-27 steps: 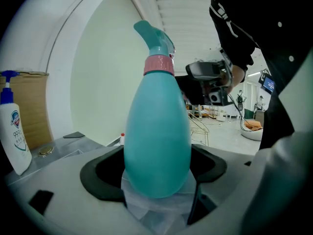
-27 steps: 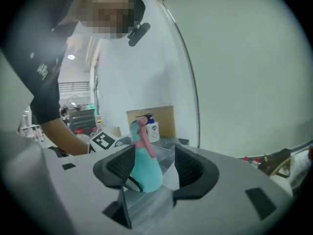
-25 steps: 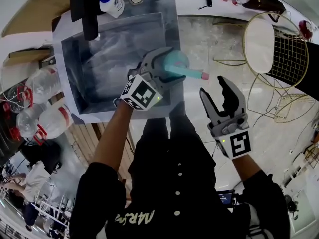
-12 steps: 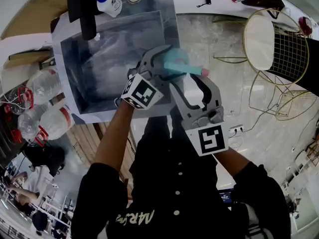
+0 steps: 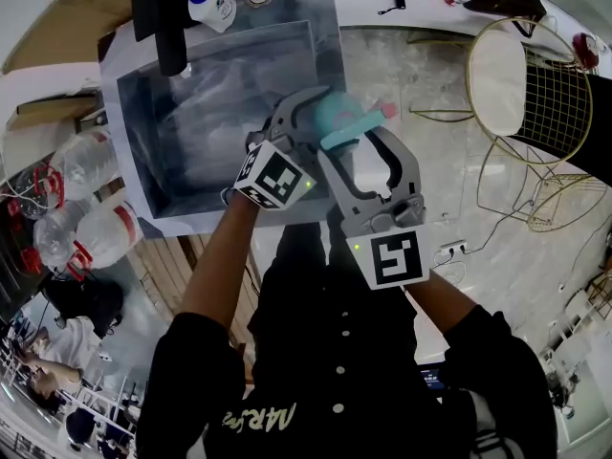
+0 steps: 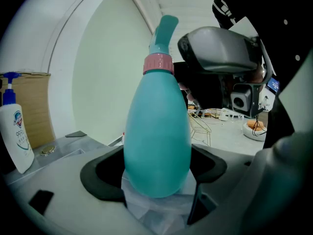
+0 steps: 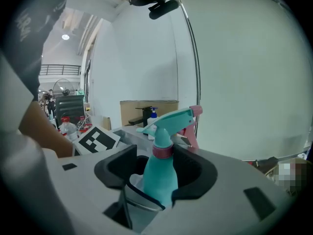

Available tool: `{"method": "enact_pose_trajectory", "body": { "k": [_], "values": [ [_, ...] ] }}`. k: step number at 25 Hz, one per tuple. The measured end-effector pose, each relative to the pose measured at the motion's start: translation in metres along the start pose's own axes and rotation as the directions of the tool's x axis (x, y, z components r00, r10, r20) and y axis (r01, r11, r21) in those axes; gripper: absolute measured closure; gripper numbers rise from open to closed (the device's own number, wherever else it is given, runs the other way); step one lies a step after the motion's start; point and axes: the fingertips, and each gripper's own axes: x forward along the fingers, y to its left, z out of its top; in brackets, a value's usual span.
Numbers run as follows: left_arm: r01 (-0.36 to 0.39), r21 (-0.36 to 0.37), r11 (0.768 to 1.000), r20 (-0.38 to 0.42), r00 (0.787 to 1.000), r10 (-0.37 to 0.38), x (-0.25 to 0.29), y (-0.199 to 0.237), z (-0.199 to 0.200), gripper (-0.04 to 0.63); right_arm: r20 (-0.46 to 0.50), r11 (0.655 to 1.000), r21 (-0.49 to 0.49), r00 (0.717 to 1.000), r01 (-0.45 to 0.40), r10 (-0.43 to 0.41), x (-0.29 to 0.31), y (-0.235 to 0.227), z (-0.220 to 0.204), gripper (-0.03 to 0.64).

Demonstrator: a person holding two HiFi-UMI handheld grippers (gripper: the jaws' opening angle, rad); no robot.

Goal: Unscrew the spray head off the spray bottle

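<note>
Your left hand-held gripper (image 6: pixel 156 173) clamps the spray bottle (image 6: pixel 157 126). Your right hand-held gripper (image 7: pixel 157 173), at five o'clock, jaws just widened, loosely rings the collar (image 7: pixel 163 151), so a twist may slip.

From overhead, the left gripper (image 5: pixel 320 122) and right gripper (image 5: pixel 352 146) hide much of the teal plastic spray bottle (image 5: pixel 339 111) from me. Print on the far white pump bottle (image 5: pixel 215 3) is unreadable.

Pale marble floor (image 5: pixel 421 75), wire chair (image 5: pixel 499 75) with white seat at right, steel sink (image 5: pixel 182 113) with black faucet (image 5: pixel 163 17) and soap bottle (image 5: pixel 212 3) ahead, plastic bottles (image 5: pixel 96 228) left, white wall (image 7: pixel 244 82), cardboard box (image 7: pixel 134 109).
</note>
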Motion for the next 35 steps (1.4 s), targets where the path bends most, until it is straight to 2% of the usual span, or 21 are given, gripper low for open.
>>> {"method": "enact_pose_trajectory", "body": {
  "k": [4,14,21,28,30,31,35],
  "values": [
    [-0.011,-0.005,1.0,-0.001,1.0,0.011,0.0,0.002,0.0,0.19,-0.021,0.998,-0.059,1.0,-0.021,0.02,0.004,0.003,-0.001,0.348],
    [-0.018,-0.007,1.0,-0.015,1.0,0.018,0.001,0.003,-0.001,0.19,-0.002,0.998,-0.059,1.0,0.0,0.0,0.02,0.0,0.005,0.342],
    [-0.025,-0.01,1.0,-0.016,1.0,0.024,0.001,0.003,0.0,0.19,0.018,0.997,-0.057,0.998,0.061,-0.06,0.031,-0.004,0.01,0.36],
    [-0.022,-0.009,1.0,-0.017,1.0,0.022,0.001,0.002,0.0,0.19,0.04,0.996,-0.08,0.998,0.049,-0.046,0.038,-0.005,0.014,0.401],
    [-0.021,-0.01,1.0,-0.017,1.0,0.021,0.001,0.002,0.0,0.19,0.056,0.993,-0.113,0.998,0.026,-0.02,0.038,-0.006,0.015,0.425],
    [-0.02,-0.01,1.0,-0.017,1.0,0.019,0.001,0.002,0.0,0.19,0.064,0.992,-0.129,0.998,0.001,0.007,0.037,-0.007,0.015,0.461],
    [-0.014,-0.008,1.0,-0.014,1.0,0.014,0.001,0.001,0.0,0.19,0.082,0.97,-0.173,0.978,-0.173,0.189,0.033,-0.001,0.012,0.474]
  ]
}}
